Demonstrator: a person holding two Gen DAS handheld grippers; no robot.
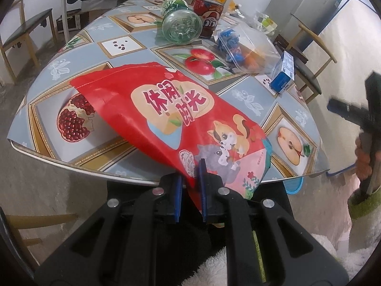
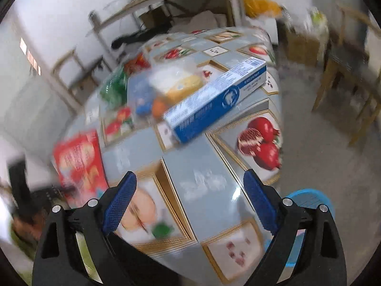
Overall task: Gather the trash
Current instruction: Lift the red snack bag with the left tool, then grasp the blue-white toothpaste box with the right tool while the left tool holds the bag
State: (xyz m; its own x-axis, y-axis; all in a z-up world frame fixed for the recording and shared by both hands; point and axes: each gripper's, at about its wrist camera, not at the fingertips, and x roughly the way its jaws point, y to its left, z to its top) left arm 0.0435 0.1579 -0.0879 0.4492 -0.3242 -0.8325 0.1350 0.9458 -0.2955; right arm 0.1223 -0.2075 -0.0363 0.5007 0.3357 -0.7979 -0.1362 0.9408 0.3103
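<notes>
We have the red snack bag (image 1: 181, 116) pinched at its lower corner in our left gripper (image 1: 191, 190), the blue-padded fingers (image 1: 177, 197) closed tight on the foil just off the near edge of the worktop (image 1: 250, 95), and the rest of the bag lies slanted across the fruit-print cloth, covering part of a pomegranate picture. Behind it, toward the far end, a clear green-tinted jar (image 1: 182, 25) lies on its side with its base facing us, touching or just beside a red can (image 1: 209, 16) that stands upright. To the right of those sits a clear plastic container (image 1: 247, 47) with blue and orange items inside, and just beside it a blue-and-white toothpaste box (image 1: 284, 74) near the worktop's right edge. Over on our right gripper (image 2: 190, 200), the fingers (image 2: 120, 202) stand wide apart with nothing between them, poised above the near end of the worktop (image 2: 202, 166). That view is blurred, but we make out the toothpaste box (image 2: 216, 100) lying diagonally ahead, the plastic container (image 2: 166, 88) just behind it, the red bag (image 2: 79, 164) off to the left, and a blue basket (image 2: 309, 197) on the floor at lower right.
</notes>
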